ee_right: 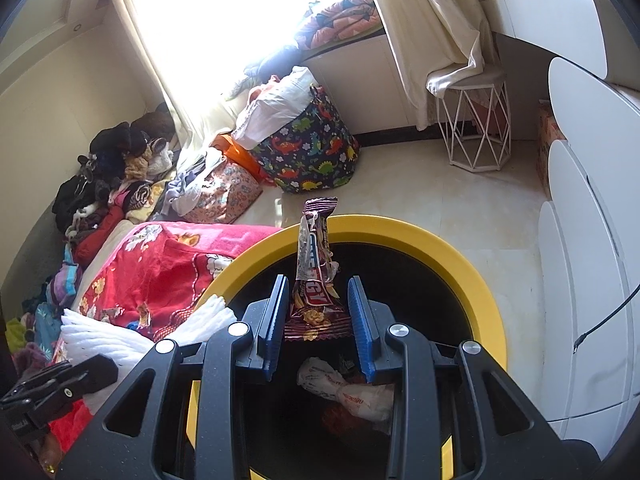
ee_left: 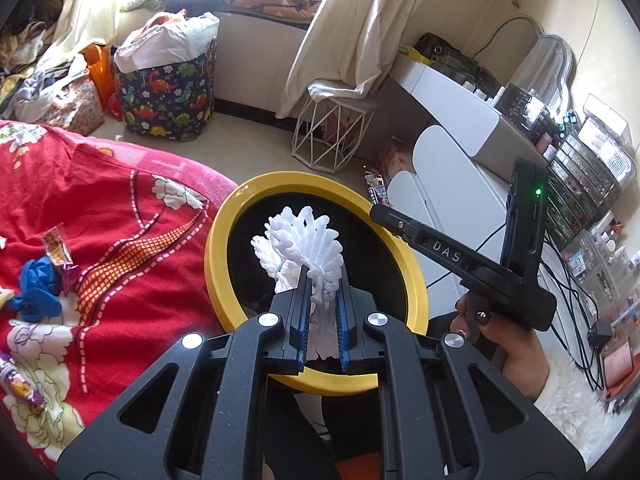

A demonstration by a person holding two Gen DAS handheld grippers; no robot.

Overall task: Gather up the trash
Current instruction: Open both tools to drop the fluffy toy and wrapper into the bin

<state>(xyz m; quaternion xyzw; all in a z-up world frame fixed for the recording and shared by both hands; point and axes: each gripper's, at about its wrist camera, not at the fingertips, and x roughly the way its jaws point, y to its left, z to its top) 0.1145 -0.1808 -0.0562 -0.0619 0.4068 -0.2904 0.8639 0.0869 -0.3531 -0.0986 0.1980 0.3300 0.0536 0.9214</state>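
A red blanket [ee_left: 100, 208] with a blue glove [ee_left: 34, 290] lies beside the yellow bin [ee_right: 476, 280]. Crumpled wrappers [ee_right: 348, 396] sit inside. Above it, the left gripper [ee_left: 324, 284] squeezes white foam [ee_left: 300, 240], and the right gripper [ee_right: 318, 300] pinches a snack wrapper [ee_right: 314, 264].

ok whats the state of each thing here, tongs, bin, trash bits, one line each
left tongs: shut on the white foam net
white foam net: held over the bin mouth
right tongs: shut on the snack wrapper
snack wrapper: held upright above the bin
yellow-rimmed bin: open, trash already inside
blue crumpled bag: lying on the red bedcover, not collected
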